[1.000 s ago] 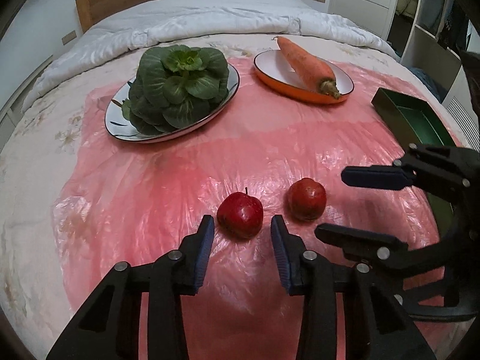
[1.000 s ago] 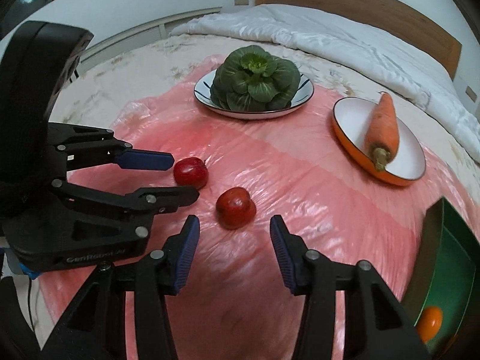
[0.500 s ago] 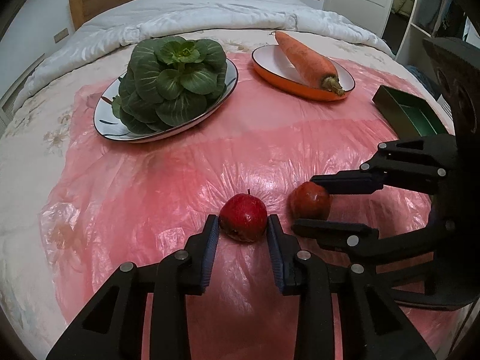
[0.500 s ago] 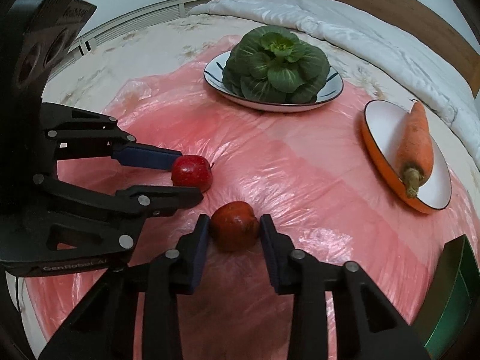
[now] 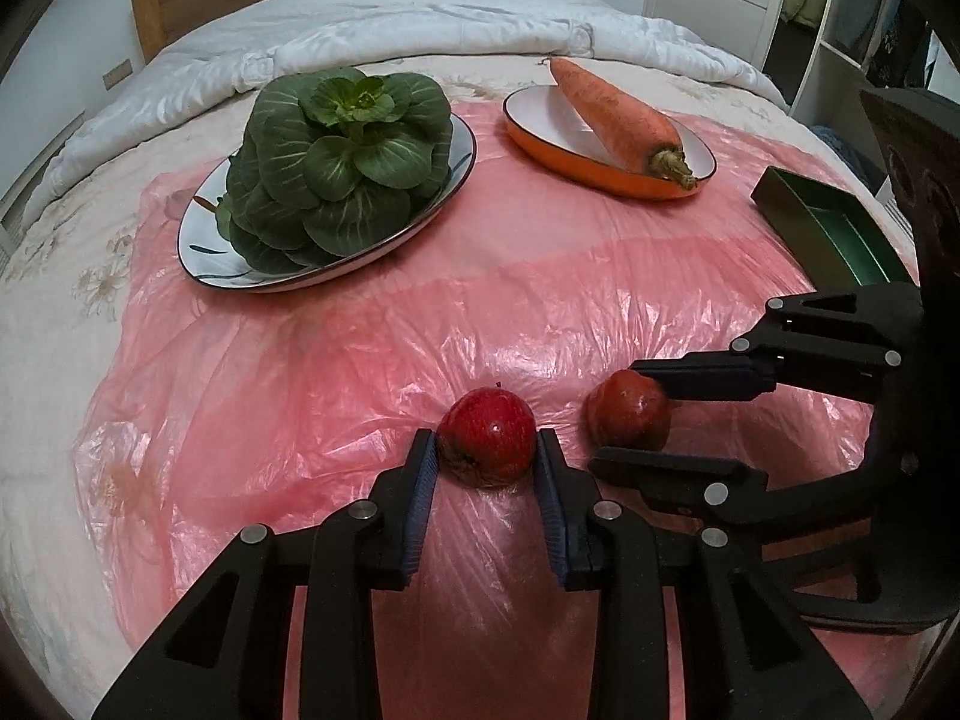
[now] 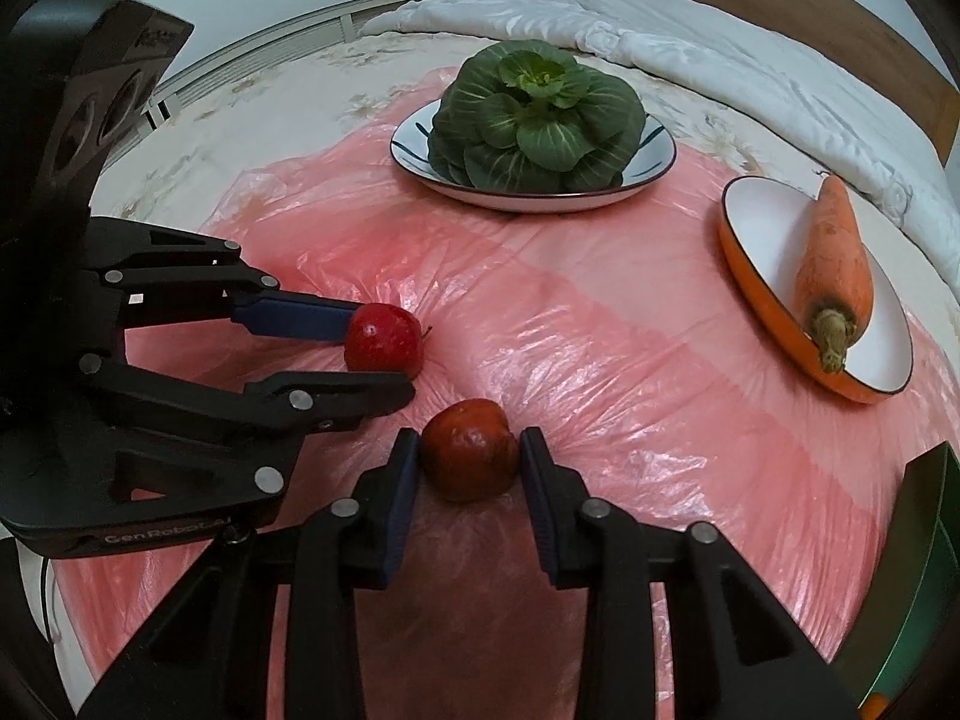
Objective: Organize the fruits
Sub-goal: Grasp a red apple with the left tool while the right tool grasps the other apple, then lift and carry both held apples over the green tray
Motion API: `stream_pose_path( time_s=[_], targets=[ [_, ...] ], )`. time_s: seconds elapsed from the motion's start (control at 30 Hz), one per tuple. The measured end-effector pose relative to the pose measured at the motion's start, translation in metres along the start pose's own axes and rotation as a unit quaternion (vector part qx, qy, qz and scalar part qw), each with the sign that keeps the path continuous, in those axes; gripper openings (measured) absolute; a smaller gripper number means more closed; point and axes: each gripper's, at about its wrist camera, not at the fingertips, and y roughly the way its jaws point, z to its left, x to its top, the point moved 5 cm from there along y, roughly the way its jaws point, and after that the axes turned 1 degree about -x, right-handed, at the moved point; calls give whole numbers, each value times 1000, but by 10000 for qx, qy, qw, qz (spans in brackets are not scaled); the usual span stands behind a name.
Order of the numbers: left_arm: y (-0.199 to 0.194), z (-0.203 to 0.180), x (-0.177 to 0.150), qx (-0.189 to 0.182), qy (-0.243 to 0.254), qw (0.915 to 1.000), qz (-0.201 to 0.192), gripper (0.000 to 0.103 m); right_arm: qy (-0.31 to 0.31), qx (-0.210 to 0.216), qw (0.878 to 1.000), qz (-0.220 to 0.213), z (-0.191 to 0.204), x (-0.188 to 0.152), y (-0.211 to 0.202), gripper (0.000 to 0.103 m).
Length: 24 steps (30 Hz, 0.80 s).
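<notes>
1. Round white plate w/ dark rim (image 5: pixel 198 240), holding a head of dark green leafy veg (image 5: pixel 336 162) – far left on the crinkled pink plastic sheet (image 5: pixel 300 372) spread over the bed; veg kept apart from fruit, prob. not part of this sort.
2. Left gripper (image 5: pixel 486 468), black w/ blue pads – clamped on the bright red apple w/ short stem (image 5: pixel 489 444), pads pressing both flanks; apple resting on the sheet, near centre. Points steeply down, fingers level either side of the fruit.
3. Oval orange-rimmed white dish (image 5: pixel 600 174) w/ one large orange carrot (image 5: pixel 618 114) – far side, right of the plate.
4. Right gripper (image 6: pixel 468 462), same build – jaws just closed in, now pinching the duller dark-red apple (image 6: pixel 468 456), just beside the first. Same steep downward tilt, so both can prob. lift together.
5. Dark green rectangular tray (image 5: pixel 828 228) – right edge; likely destination for fruit.
</notes>
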Motion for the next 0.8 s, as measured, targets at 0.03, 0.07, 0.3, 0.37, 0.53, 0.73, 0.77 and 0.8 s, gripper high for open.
stream_pose_path(
  time_s=[0.03, 0.07, 0.3, 0.37, 0.53, 0.73, 0.77, 0.8],
  targets=[
    [-1, 0, -1, 1, -3, 10000, -38, 28, 9, 0, 10000, -15, 0, 0, 0, 51],
    [-4, 1, -1, -10, -37, 9999, -104, 27, 20, 0, 10000, -38, 0, 1, -1, 51],
    [-26, 10, -5, -38, -359, 9986, -389, 27, 265, 46, 9992, -300, -1, 2, -20, 51],
    [-34, 10, -6, -31, -383, 9982, -468, 27, 356, 33, 9986, -388, -2, 2, -27, 51],
    [-55, 4, -9, 18, -409, 9969, -676, 27, 563, -9, 9968, -564, 1, -3, -46, 51],
    [-79, -8, -21, 61, -494, 9954, -816, 27, 769, 34, 9948, -667, 8, -22, -70, 51],
    [-82, -11, -24, 80, -486, 9954, -824, 27, 808, 26, 9945, -673, 8, -26, -74, 51],
    [-86, -16, -29, 74, -488, 9954, -821, 27, 859, 16, 9940, -674, 9, -33, -79, 51]
  ],
)
